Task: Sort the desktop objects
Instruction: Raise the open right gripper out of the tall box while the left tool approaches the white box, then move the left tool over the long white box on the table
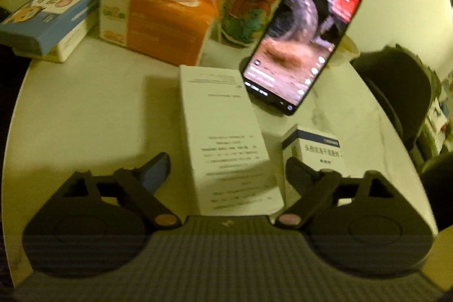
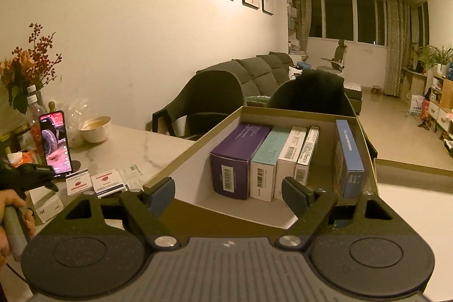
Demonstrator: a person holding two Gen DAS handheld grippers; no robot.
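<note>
Left gripper (image 1: 225,169) over white marble table (image 1: 85,109), jaws spread wide, released. Between them, long white box (image 1: 226,137) lying flat on table, printed text on top; gap visible on left side, right finger (image 1: 300,171) just beside box, contact not clear. Small white-and-blue medicine box (image 1: 314,149) upright, just behind right finger. Phone (image 1: 300,38) propped tilted beyond white box, screen lit with video. Orange tissue pack (image 1: 158,21) and blue-and-white box (image 1: 48,16) farther back at left; bottle with colourful label (image 1: 254,4) behind phone.

Right gripper (image 2: 228,193) held above open cardboard box (image 2: 198,157), jaws apart, nothing between pads. Inside cardboard box, standing in row, touching side by side: purple box (image 2: 237,157), teal box (image 2: 267,157), two white boxes (image 2: 293,154); blue box (image 2: 349,157) apart, against right wall. On table at left of right wrist view: phone (image 2: 55,143), two small red-and-white boxes (image 2: 94,181), bowl (image 2: 94,129). Hand (image 2: 11,214) on grey handle at far left edge.
</note>
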